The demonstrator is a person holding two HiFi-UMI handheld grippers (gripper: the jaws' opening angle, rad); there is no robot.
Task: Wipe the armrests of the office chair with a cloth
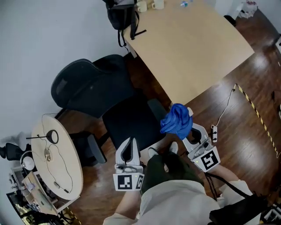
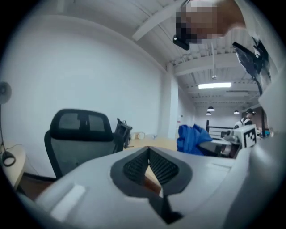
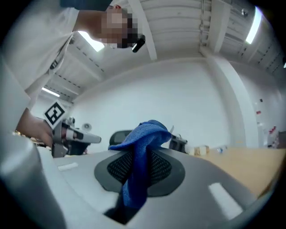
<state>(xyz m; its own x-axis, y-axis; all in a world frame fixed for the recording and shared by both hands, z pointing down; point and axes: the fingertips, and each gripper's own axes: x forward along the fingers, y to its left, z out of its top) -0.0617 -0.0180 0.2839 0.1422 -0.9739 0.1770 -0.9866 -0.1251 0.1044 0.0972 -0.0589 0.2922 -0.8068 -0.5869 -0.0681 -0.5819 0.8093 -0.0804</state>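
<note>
The black office chair (image 1: pixel 94 90) stands before me, its seat (image 1: pixel 131 123) facing me. One armrest (image 1: pixel 156 109) is at the seat's right, the other (image 1: pixel 89 148) at its left. My right gripper (image 1: pixel 188 132) is shut on a crumpled blue cloth (image 1: pixel 177 119), held up just right of the right armrest. In the right gripper view the cloth (image 3: pixel 139 154) hangs out from between the closed jaws. My left gripper (image 1: pixel 128 141) is shut and holds nothing, near the seat's front edge. The left gripper view shows the chair's backrest (image 2: pixel 78 134) and the cloth (image 2: pixel 192 138).
A light wooden table (image 1: pixel 193 48) stands behind the chair, with a black bag (image 1: pixel 122 15) hanging at its corner and cups (image 1: pixel 149 5) on it. A small oval table (image 1: pixel 59 176) with cables is at the left. A power strip (image 1: pixel 214 132) lies on the wooden floor.
</note>
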